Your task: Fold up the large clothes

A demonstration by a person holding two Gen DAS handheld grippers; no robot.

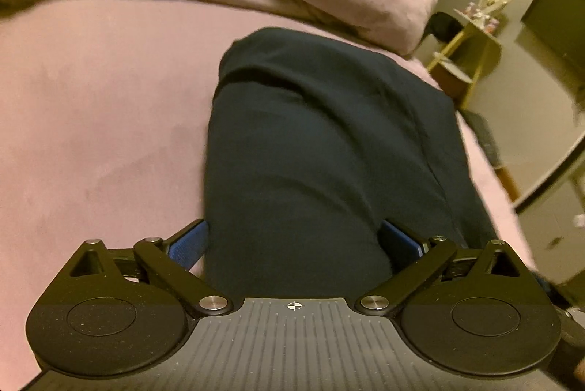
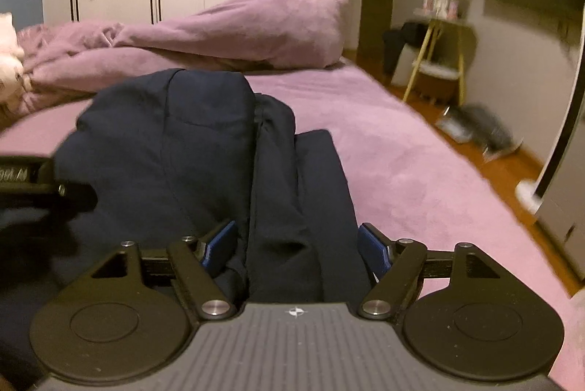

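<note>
Left tool, right tool: blk linkage, blue pads, silver screws

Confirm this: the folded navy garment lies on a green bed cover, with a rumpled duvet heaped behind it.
Wrong in one respect: the bed cover is pinkish purple, not green, as the right wrist view shows. The folded navy garment does lie on it, with the rumpled duvet heaped behind.

Matt navy cloth garment, plush pink bedcover, glossy wood floor

Dark garment lies between wide jaws on bed.
</note>
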